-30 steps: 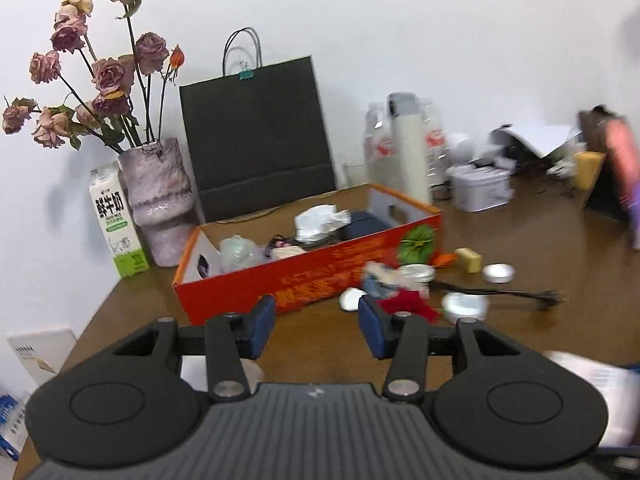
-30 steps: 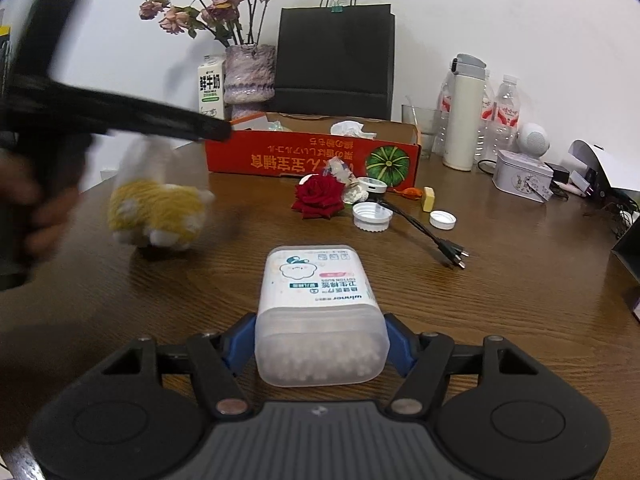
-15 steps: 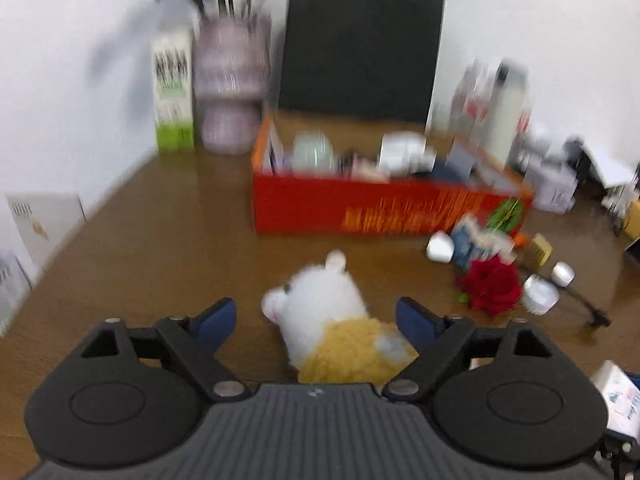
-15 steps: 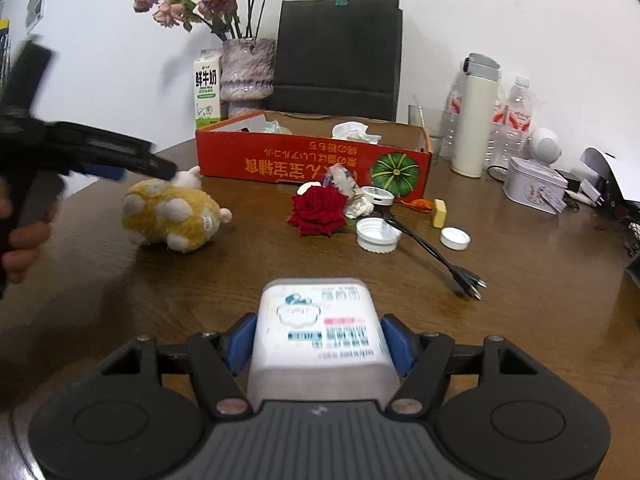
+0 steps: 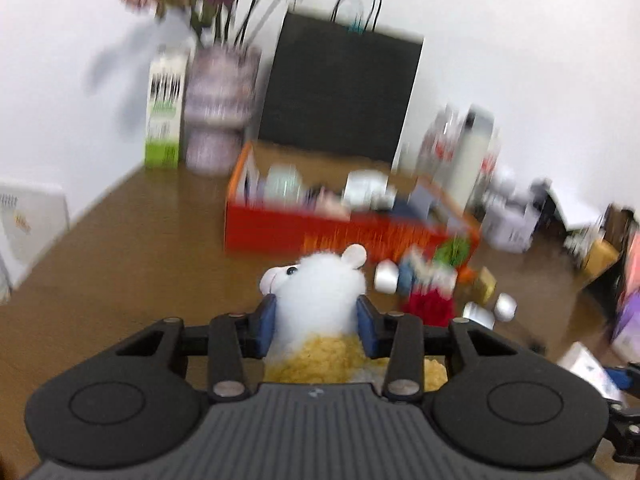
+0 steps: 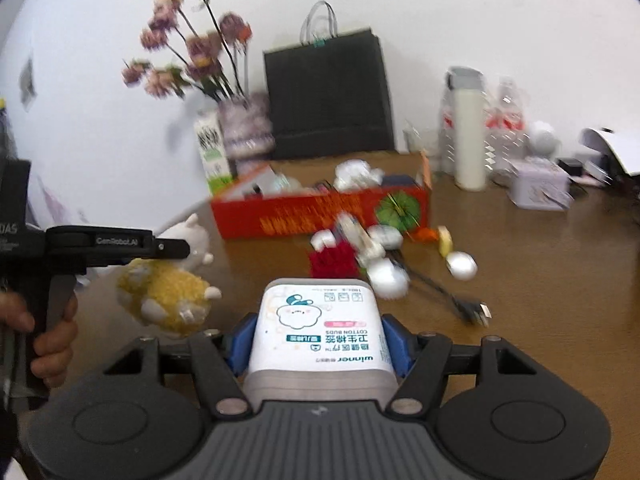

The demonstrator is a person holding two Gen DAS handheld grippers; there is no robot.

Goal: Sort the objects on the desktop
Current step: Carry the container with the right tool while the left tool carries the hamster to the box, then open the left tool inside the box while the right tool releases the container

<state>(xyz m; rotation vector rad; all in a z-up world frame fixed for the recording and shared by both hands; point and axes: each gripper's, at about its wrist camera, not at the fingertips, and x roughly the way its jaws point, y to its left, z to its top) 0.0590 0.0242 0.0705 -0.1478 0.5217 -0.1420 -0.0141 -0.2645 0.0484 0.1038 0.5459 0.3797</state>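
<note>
A white and yellow plush toy (image 5: 320,292) sits between the blue pads of my left gripper (image 5: 317,320). The jaws are closing and press into its body. In the right wrist view the plush toy (image 6: 168,296) hangs off the table under the left gripper (image 6: 160,246), which a hand holds. My right gripper (image 6: 319,344) is shut on a white cotton bud box (image 6: 320,320), lifted above the table. The red cardboard box (image 5: 320,236) with several items inside stands ahead.
A red rose (image 6: 332,260), white caps (image 6: 462,266), a yellow block (image 6: 444,240) and a black cable (image 6: 440,292) lie in front of the red box (image 6: 300,218). Behind stand a vase (image 5: 218,120), milk carton (image 5: 164,120), black bag (image 5: 336,92) and bottles (image 6: 468,136).
My left gripper swung over to the plush toy, closed around it and raised it off the table. My right gripper rose a little with the cotton bud box.
</note>
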